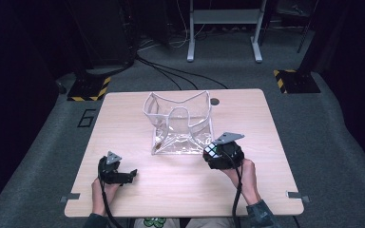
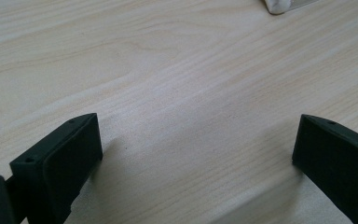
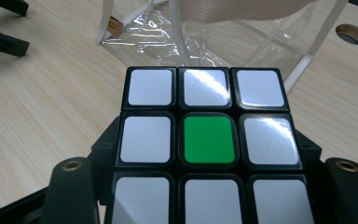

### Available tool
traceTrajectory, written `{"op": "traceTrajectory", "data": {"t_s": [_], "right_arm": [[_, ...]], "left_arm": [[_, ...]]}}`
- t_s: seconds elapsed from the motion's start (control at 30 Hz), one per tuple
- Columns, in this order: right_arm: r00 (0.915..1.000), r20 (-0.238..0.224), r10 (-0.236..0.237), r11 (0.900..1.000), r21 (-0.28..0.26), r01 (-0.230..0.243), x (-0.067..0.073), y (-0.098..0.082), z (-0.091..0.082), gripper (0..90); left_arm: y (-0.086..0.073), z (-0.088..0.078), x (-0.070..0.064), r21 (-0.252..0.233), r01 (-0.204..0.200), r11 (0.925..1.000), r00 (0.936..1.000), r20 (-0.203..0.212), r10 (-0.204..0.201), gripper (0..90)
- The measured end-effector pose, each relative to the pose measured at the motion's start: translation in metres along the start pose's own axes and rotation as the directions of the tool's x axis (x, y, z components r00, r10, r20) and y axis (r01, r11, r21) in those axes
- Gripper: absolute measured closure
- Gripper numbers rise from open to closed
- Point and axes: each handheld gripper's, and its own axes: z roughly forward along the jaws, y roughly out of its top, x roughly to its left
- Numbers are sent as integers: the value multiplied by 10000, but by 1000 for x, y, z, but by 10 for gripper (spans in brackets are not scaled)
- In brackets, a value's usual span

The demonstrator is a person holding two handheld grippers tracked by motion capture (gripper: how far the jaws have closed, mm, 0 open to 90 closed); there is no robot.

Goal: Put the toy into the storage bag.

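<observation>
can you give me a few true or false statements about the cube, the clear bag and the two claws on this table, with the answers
1. The right claw is shut on the puzzle cube. True.
2. The cube face toward the right gripper view's camera is all white. False: its centre square is green, with white squares around it.
3. The left claw is open with only bare table between its jaws. True.
4. The clear bag lies at the table's near edge, beside the person's left hand. False: it sits around the middle of the table, toward the far side.
5. The cube is already inside the bag. False: it is held outside, near the bag's front right corner.
</observation>
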Motion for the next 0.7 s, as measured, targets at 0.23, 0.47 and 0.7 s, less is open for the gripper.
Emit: {"op": "traceTrajectory", "data": {"t_s": [0.23, 0.47, 0.7], "right_arm": [[9999, -115, -102, 9999, -137, 101, -4, 10, -3, 332], [9997, -103, -222, 9996, -196, 220, -5, 21, -7, 332], [9992, -209, -331, 9991, -262, 325, -6, 33, -10, 332]], "left_arm": [[0, 0, 0, -1, 3, 10000, 10000, 2, -3, 13], [0, 0, 0, -1, 5, 10000, 10000, 3, -5, 13], [0, 0, 0, -2, 4, 10000, 10000, 6, -4, 13]]}}
